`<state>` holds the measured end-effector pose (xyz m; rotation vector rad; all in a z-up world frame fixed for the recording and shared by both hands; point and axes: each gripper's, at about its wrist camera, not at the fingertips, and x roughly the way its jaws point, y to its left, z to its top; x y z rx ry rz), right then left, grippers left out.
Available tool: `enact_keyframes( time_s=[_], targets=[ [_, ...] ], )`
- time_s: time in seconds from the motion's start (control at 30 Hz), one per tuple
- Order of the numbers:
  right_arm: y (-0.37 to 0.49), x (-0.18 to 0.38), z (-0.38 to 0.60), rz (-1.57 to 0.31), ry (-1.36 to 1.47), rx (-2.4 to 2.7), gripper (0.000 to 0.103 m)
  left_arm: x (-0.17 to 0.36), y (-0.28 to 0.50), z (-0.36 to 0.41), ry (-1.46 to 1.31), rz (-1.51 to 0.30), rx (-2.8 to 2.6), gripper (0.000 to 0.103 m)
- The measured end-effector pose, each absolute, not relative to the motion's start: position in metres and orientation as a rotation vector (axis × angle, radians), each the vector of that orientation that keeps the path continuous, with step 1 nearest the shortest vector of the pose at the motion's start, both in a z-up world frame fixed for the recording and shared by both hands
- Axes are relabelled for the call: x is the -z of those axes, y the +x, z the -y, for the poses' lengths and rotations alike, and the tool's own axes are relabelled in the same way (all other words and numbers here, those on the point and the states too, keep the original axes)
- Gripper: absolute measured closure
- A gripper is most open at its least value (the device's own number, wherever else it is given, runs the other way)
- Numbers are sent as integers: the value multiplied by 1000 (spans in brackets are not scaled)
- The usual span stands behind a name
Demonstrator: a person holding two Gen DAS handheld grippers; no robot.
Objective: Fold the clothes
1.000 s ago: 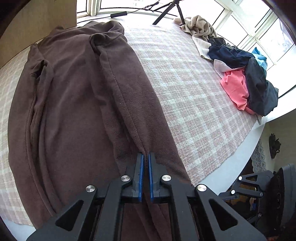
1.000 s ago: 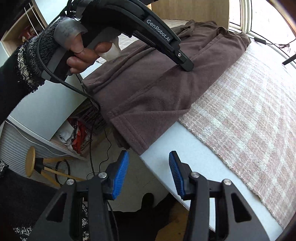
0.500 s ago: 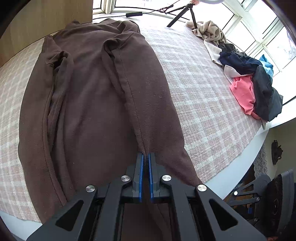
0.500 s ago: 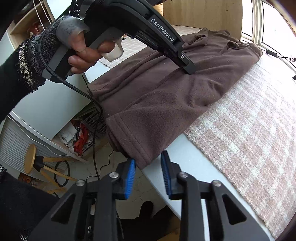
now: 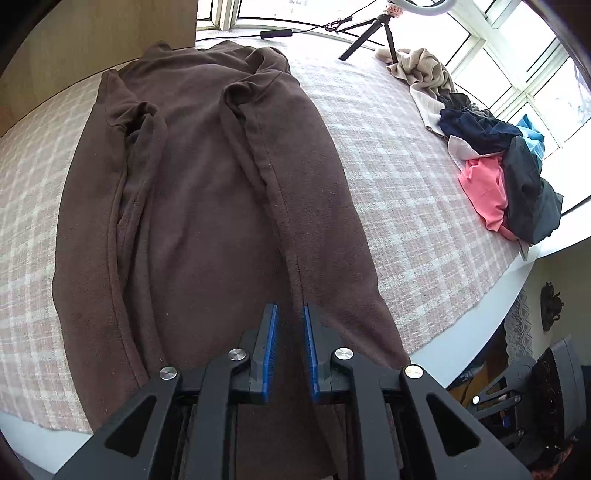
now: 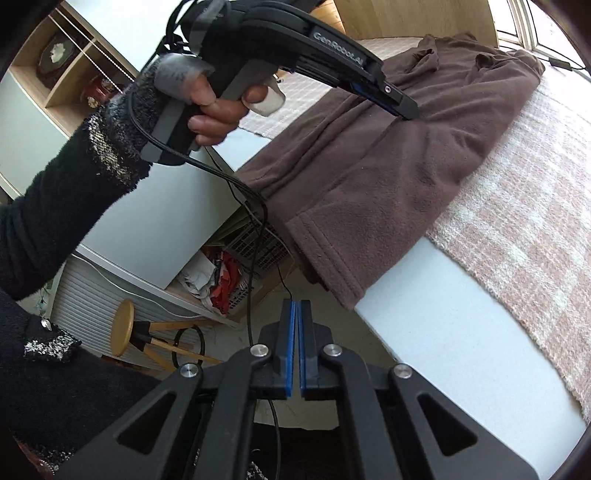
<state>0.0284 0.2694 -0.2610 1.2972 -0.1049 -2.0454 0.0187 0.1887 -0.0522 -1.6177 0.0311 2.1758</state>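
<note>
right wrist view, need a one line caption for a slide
Right gripper shut on nothing below the table edge, while the left gripper, jaws opening, sits on the brown fleece garment.

White table [image 6: 461, 343] covered by a pink-and-white checked cloth [image 5: 406, 192], which stops short of the table's near edge and leaves a bare white strip. Brown fleece garment [image 5: 207, 206] lies spread lengthwise on the cloth, its hem overhanging the near edge. Right of the garment, well apart: heap of mixed clothes [image 5: 498, 162]. Beyond the garment's far end: small black tripod [image 5: 376, 33].
</note>
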Motion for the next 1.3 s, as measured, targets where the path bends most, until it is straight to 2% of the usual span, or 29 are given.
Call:
enact_keyframes(
  time_s=[0.03,0.1,0.13,0.17,0.3,0.37,0.47,0.5,0.57,0.67,0.8,0.83,0.87,0.97,1.17,1.27,1.3],
  targets=[
    [30,262,-272,77,1317,2074,97,49,27,-186,-1611,-30,-2185,87],
    [32,262,-278,44,1342,2126,81,45,46,-177,-1608,-1,-2185,84],
    [32,261,-281,44,1345,2148,60,44,56,-173,-1608,15,-2183,83],
    [32,261,-281,36,1338,2152,51,46,66,-170,-1619,43,-2172,83],
    [31,269,-271,-26,1338,2165,51,63,96,-175,-1668,140,-2081,77],
    [30,273,-266,-45,1330,2165,52,72,101,-183,-1689,151,-2051,77],
    [28,277,-259,-63,1312,2167,52,85,104,-192,-1715,156,-2031,71],
    [28,277,-256,-69,1304,2168,52,86,103,-192,-1713,166,-2021,73],
    [27,278,-252,-72,1300,2162,52,89,102,-194,-1708,184,-2002,93],
    [28,273,-252,-97,1281,2178,52,77,105,-191,-1679,127,-2041,96],
    [22,276,-249,-68,1262,2173,52,62,105,-172,-1654,168,-2089,96],
    [21,277,-246,-75,1260,2164,56,60,104,-169,-1653,167,-2101,96],
    [19,279,-242,-85,1257,2155,67,58,103,-165,-1652,166,-2114,96],
    [15,280,-234,-104,1245,2139,88,51,101,-158,-1639,175,-2140,96],
    [23,245,-240,-167,1216,2098,97,38,109,-158,-1575,163,-2164,96],
    [23,257,-230,-281,1268,2061,97,63,111,-164,-1634,133,-2143,96],
    [21,268,-224,-321,1315,2031,97,75,110,-165,-1677,124,-2132,100]
  ],
)
